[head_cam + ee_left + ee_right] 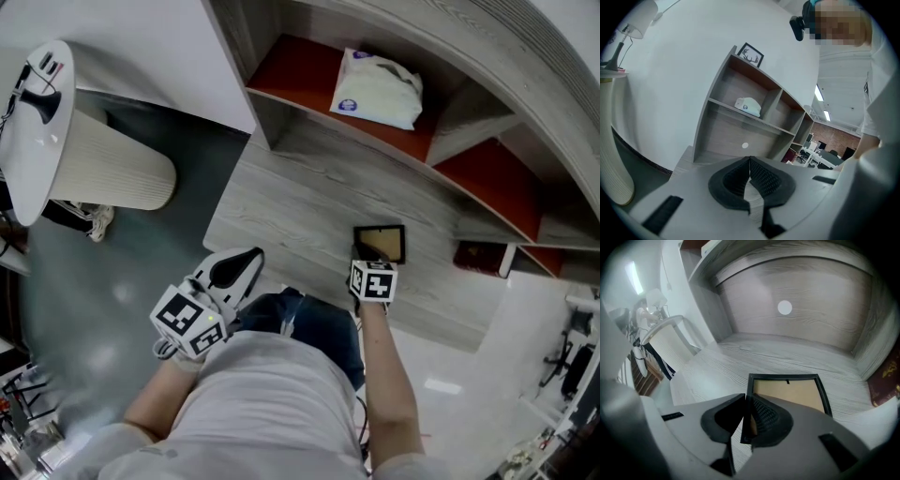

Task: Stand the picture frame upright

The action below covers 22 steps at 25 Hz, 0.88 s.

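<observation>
1. Hidden: in the head view my right claw's (pixel 746 422) tips sit under its marker cube. In the right gripper view, lower centre, my jaws cover the frame's (pixel 787 392) near left corner. Its picture side is unseen; the tan backing faces up.
2. Right claw: pinching the frame's left rail, the rest of the frame reaching away toward centre right.
3. Left claw (pixel 750 176): pressed together, empty, at the head view's lower left, well apart from the frame.
4. Surface: grey wood ledge (pixel 300 202) of a shelf unit.
5. Room: 1 white bag (pixel 377 89) on a red shelf, upper centre; grey floor (pixel 112 272) at left.
</observation>
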{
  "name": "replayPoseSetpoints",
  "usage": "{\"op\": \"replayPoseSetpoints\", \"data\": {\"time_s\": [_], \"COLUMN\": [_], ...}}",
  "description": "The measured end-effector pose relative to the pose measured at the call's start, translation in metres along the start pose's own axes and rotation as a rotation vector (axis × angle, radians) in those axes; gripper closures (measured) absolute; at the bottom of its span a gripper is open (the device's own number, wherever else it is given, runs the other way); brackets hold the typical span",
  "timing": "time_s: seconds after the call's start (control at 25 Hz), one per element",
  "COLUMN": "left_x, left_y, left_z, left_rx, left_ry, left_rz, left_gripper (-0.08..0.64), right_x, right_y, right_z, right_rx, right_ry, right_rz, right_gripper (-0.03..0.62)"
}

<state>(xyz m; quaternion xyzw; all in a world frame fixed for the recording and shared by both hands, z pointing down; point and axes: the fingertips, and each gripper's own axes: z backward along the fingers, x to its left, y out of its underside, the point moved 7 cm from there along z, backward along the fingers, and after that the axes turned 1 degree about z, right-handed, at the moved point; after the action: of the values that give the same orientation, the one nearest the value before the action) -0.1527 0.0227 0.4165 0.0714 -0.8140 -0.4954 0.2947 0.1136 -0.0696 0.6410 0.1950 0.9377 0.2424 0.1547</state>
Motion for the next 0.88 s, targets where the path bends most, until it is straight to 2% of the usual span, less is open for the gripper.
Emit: {"op": "replayPoseSetpoints", "data": {"time_s": [0.36,0.6,0.88], "left_x": [0.0,0.0,-0.006], "left_y": [0.001,0.011,0.029], "left_z": [-0.023,-0.047,-0.08], "left_rx": [0.048,0.09,0.207], "left_ry": [0.093,0.243,0.404], "left_rz": [-0.058,-0.088,-0.237], "left_gripper": [0.545,0.543,0.541], "right_x": [0.002,0.003,0.007], "right_y": [-0.012,-0.012,-0.01], "right_z": [0.027,0.042,0.059], "right_rx": [-0.002,0.002,0.024], "right_ry": [-0.104,-0.165,-0.262], "right_rz": [-0.022,-0.01,-0.016], "right_gripper": [0.541,0.541,0.541]}}
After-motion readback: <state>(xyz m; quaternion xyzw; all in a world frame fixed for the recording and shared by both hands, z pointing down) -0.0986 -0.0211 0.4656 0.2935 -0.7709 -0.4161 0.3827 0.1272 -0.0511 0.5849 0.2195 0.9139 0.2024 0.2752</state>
